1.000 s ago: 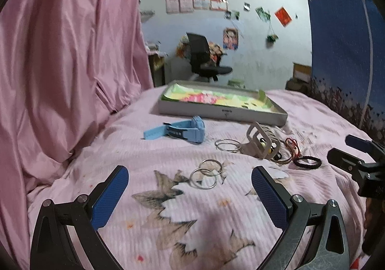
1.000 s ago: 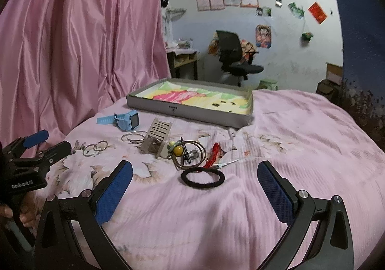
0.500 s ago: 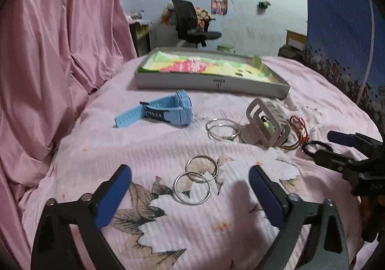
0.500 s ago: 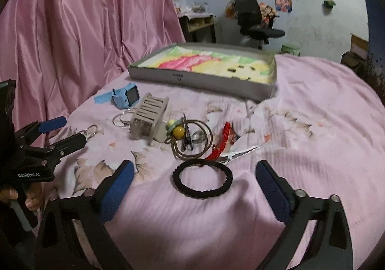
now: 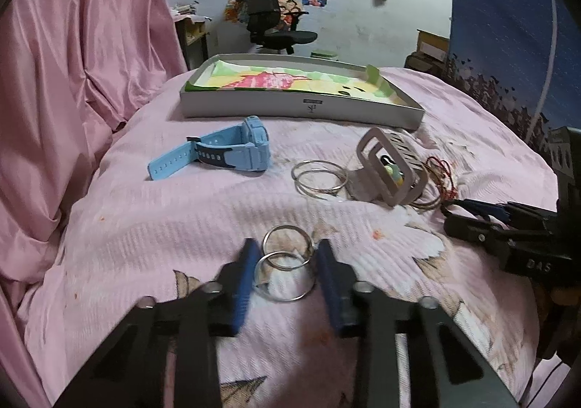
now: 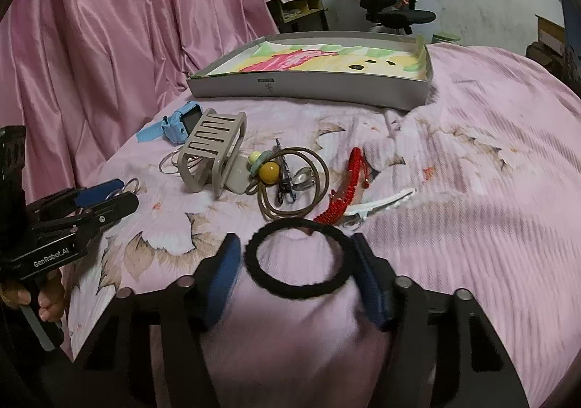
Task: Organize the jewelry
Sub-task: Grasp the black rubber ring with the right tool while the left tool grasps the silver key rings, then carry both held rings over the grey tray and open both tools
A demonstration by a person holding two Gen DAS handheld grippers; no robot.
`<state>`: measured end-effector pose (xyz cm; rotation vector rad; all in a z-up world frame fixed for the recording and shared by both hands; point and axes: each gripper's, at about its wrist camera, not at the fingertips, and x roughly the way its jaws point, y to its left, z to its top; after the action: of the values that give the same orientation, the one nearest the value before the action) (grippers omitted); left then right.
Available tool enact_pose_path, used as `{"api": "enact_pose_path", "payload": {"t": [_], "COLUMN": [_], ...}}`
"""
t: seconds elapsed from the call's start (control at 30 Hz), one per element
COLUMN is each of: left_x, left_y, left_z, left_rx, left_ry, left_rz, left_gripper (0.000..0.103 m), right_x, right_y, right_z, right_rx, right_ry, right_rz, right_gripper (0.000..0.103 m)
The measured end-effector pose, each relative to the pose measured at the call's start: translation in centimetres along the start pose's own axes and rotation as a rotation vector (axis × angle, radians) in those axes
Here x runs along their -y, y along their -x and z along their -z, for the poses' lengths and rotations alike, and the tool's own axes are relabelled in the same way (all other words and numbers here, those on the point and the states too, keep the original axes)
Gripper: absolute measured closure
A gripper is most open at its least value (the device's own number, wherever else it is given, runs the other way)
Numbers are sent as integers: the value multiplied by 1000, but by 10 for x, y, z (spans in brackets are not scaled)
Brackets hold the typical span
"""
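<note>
Rings (image 5: pixel 285 273), two linked silver ones, lie on the pink bedspread (image 5: pixel 181 226) between the blue pads of the left hand-held gripper (image 5: pixel 287 275). Its jaws have just been closing and stand narrow around the nearer ring; whether the pads already press on it I cannot tell. The right hand-held gripper (image 6: pixel 297 273) has also just been closing, its jaws about half open around a black hair tie (image 6: pixel 297 257) that lies flat on the bedspread, the pads at its sides, contact unclear. Behind the tie sit a red bracelet (image 6: pixel 343 186), a white clip (image 6: pixel 381 206), a brown cord loop (image 6: pixel 294 186) with a yellow bead (image 6: pixel 269 172), and a beige slotted holder (image 6: pixel 214 150) on its side. Two larger bangles (image 5: pixel 319 178) rest just left of the holder, a blue watch (image 5: pixel 225 153) further left. A grey tray (image 5: pixel 301 106) with a colourful lining stands at the far end of the bed
</note>
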<state>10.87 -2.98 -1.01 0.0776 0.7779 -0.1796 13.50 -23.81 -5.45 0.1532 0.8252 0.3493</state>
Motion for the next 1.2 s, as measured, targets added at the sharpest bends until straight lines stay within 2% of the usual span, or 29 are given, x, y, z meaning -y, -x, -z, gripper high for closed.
{"api": "enact_pose_path", "payload": {"t": [0.07,0.23,0.3,0.33,0.37,0.4,0.8,0.97,1.2], "left_x": [0,2,4,6,7,9,9,16,17], "left_y": [2,8,10,12,13,14,16,25,35], "left_z": [0,1,2,2,2,2,-1,-3,-34], "left_rx": [-2,5,11,16,19,23,13,44,94], "left_ry": [-1,10,2,-6,-10,-14,-5,-23,14], "left_rz": [6,24,26,27,27,24,56,78,137], "left_gripper": [75,75,75,80,95,95,98,100,100], "right_x": [1,-1,-1,-3,-5,-7,-17,-16,-18], "right_y": [1,6,9,11,12,13,27,28,37], "right_z": [0,3,5,6,6,6,5,6,-13], "right_rx": [4,18,27,34,41,47,98,104,147], "right_ry": [-11,-6,2,10,22,32,67,59,81], "right_rz": [2,-2,-2,-2,-1,2,-45,-57,-90], "right_gripper": [57,80,84,87,88,89,91,91,91]}}
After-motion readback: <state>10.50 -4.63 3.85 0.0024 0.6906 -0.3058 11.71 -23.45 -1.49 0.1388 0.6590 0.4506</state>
